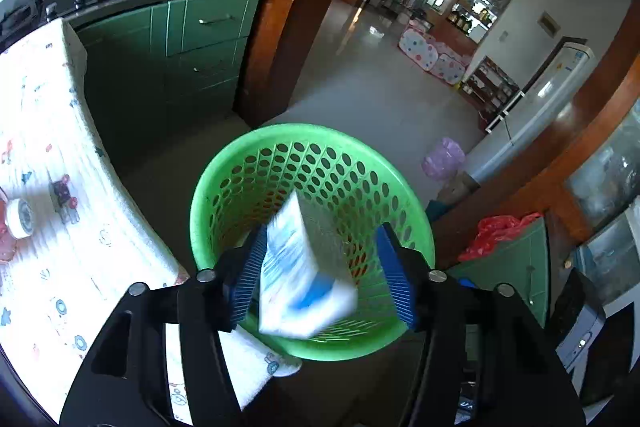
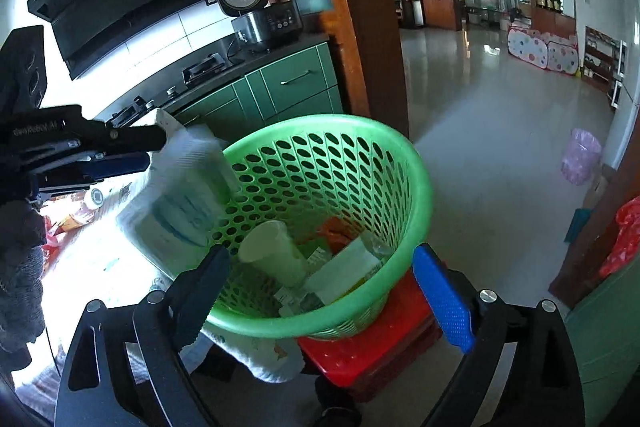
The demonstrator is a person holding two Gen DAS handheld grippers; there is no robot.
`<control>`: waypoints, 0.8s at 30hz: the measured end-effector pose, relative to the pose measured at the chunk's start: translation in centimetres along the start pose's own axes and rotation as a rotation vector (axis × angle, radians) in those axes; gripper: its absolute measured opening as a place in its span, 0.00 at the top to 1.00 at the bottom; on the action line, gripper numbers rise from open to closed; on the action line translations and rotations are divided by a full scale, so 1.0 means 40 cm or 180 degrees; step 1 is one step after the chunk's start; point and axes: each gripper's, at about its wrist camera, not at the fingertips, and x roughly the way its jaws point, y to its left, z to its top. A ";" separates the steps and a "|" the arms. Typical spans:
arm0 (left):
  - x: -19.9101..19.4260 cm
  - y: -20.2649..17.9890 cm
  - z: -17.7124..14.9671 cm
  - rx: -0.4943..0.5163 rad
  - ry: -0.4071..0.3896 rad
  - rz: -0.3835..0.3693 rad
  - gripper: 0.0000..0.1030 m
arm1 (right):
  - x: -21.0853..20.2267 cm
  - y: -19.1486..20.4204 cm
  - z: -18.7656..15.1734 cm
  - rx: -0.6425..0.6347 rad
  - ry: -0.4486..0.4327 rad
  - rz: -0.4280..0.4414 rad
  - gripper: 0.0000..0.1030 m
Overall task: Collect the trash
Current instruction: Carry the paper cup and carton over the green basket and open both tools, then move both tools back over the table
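Note:
A green perforated basket (image 1: 224, 183) (image 2: 416, 179) stands on a red stool (image 2: 384, 355) beside the table. My left gripper (image 1: 320, 275) is open above its near rim. A white and blue packet (image 1: 300, 275) (image 2: 180, 203), motion-blurred, is between the jaws, touching the left pad (image 1: 250, 275) and apart from the right pad. In the right wrist view the left gripper (image 2: 132, 151) comes in from the left with the packet at the basket's left rim. My right gripper (image 2: 324, 291) is open and empty over the basket's near rim. A white cup (image 2: 276, 251) and cartons (image 2: 344, 271) lie inside.
A table with a printed white cloth (image 1: 52, 131) is at the left, with a tape roll (image 1: 20, 217) and small items on it. Green kitchen cabinets (image 1: 200, 39) and a wooden door frame (image 1: 288, 27) stand behind. A pink bag (image 1: 444, 157) lies on the floor.

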 end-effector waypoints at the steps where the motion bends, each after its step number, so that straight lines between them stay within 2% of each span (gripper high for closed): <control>1: -0.007 -0.001 -0.003 0.0007 -0.0014 -0.0019 0.44 | -0.001 0.002 -0.002 -0.0010 -0.0006 -0.0003 0.13; 5: -0.052 0.005 -0.015 0.0019 -0.0077 -0.0021 0.44 | -0.010 0.018 -0.008 -0.0062 0.0012 0.0043 0.13; 9: -0.112 0.024 -0.039 0.0041 -0.0153 0.0105 0.44 | -0.029 0.040 -0.010 -0.0156 -0.0007 0.0055 0.13; 18: -0.275 0.142 -0.093 -0.0128 -0.0301 0.0461 0.41 | -0.062 0.122 0.001 -0.0327 -0.0064 0.0184 0.12; 24: -0.384 0.229 -0.138 -0.0158 -0.0387 0.0837 0.38 | -0.061 0.208 0.010 -0.0449 -0.0043 0.0394 0.11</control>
